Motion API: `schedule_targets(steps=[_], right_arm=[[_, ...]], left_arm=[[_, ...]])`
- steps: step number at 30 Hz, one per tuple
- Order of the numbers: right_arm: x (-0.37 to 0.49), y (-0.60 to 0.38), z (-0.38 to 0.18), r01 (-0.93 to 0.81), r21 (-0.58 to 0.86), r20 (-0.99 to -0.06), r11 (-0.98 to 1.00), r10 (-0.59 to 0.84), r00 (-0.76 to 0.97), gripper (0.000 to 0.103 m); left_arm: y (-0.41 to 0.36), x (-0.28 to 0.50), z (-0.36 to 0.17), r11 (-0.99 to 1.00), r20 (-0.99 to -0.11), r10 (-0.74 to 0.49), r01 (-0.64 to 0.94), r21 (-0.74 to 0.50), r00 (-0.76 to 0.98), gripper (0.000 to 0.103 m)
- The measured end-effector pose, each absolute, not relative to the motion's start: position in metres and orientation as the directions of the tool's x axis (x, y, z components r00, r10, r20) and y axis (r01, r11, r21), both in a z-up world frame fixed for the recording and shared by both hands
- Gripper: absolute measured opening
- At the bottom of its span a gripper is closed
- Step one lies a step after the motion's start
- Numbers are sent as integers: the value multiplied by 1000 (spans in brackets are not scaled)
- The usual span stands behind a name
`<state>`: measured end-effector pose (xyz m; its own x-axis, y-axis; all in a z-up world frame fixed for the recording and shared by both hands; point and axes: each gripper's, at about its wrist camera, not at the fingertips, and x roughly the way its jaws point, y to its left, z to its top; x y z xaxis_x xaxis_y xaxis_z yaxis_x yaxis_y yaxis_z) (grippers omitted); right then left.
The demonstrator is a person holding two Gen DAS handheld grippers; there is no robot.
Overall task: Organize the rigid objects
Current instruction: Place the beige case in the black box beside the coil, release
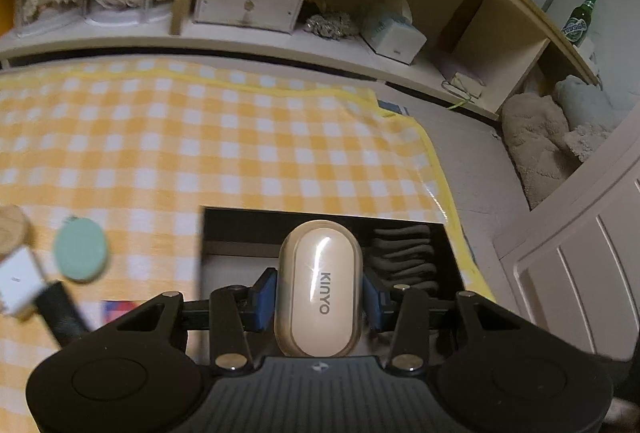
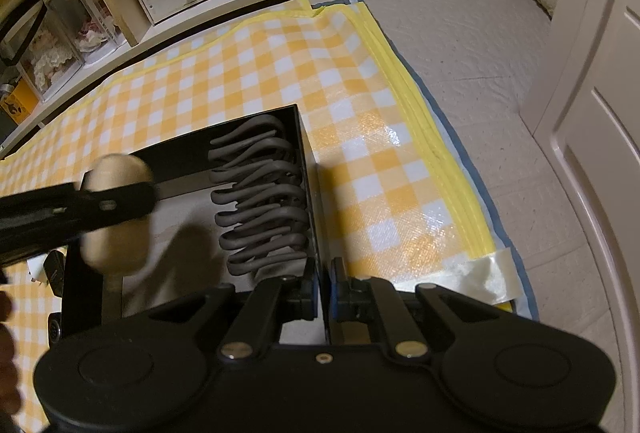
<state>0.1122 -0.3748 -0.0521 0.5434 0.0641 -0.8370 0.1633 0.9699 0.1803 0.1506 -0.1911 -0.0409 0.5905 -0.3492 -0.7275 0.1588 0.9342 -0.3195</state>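
My left gripper [image 1: 319, 299] is shut on a cream oval case [image 1: 320, 289] marked KINYO, its blue pads pressing both long sides. It hangs over an open black box [image 1: 240, 221] that holds a grey coiled cord [image 1: 402, 253] along its right side. In the right wrist view the case [image 2: 116, 249] appears blurred above the box's pale floor, with one left finger [image 2: 100, 205] across it. My right gripper [image 2: 325, 289] is shut on the box's thin right wall [image 2: 308, 169], beside the grey coil [image 2: 260, 193].
The box sits on a yellow checked mat [image 1: 200, 137]. Left of it lie a green round disc [image 1: 80, 247], a small white box [image 1: 18, 281], a wooden piece [image 1: 12, 229] and a black cylinder [image 1: 64, 313]. Low shelves [image 1: 248, 5] run behind; a white door [image 1: 580, 273] stands right.
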Motion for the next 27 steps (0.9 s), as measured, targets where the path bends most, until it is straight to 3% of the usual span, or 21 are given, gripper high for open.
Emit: schedule_targets(steps=[18,19,20,22,27], right_arm=[[113,-376,-53,171,192,-841,966,73,536,7],[113,-376,-53,171,190,-841,967,71,536,7],[113,-376,-53,171,189,-841,967,70,536,7],[113,-376,-53,172,191,-841,966,71,536,7],[113,-377,-53,173,194,-841,966,72,537,7]], left_arm=[[-217,170,-75,907,-703,-398,140,-397,590,46],[-217,170,-76,907,-700,-398,142,-396,592,51],[-217,170,-76,907,-699,-400,144,-396,593,62],[-217,171,-77,903,-696,-408,147,-404,591,70],[-219,170,-70,905,-698,-412,174,-389,586,72]])
